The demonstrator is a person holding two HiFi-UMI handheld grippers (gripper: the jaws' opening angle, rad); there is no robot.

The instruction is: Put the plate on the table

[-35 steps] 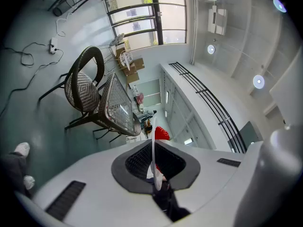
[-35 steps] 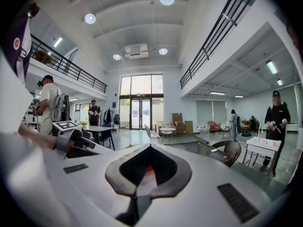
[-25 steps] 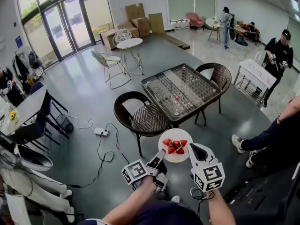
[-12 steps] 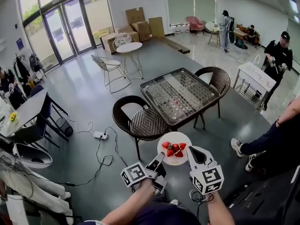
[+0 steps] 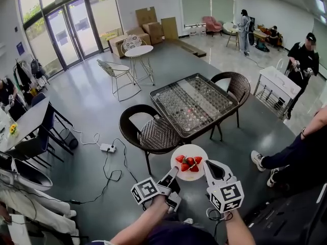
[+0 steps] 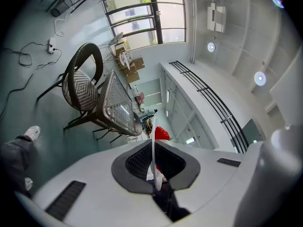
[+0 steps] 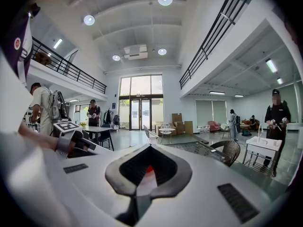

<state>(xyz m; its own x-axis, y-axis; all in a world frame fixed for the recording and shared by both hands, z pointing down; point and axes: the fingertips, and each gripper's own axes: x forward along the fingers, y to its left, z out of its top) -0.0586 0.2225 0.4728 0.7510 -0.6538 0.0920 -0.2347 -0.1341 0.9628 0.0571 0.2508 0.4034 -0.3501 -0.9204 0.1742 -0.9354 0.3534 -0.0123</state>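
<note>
A white plate [image 5: 189,152] with several strawberries [image 5: 188,162] on it hangs in the air between my two grippers, near the front corner of the glass-topped table [image 5: 191,103]. My left gripper [image 5: 175,169] is shut on the plate's left rim, and my right gripper [image 5: 207,164] is shut on its right rim. In the left gripper view the plate [image 6: 152,150] shows edge-on between the pads, with a strawberry [image 6: 161,133] above it. In the right gripper view a white rim [image 7: 147,182] and a red spot lie inside the right gripper [image 7: 148,168].
A wicker chair [image 5: 148,131] stands at the table's near side, another [image 5: 234,83] at its far side. A power strip [image 5: 110,147] and cables lie on the floor to the left. A seated person's legs [image 5: 286,152] are at the right. Other people stand far back.
The head view has drifted slightly, so the table sits a little further left. Plate and both grippers keep their hold and their places.
</note>
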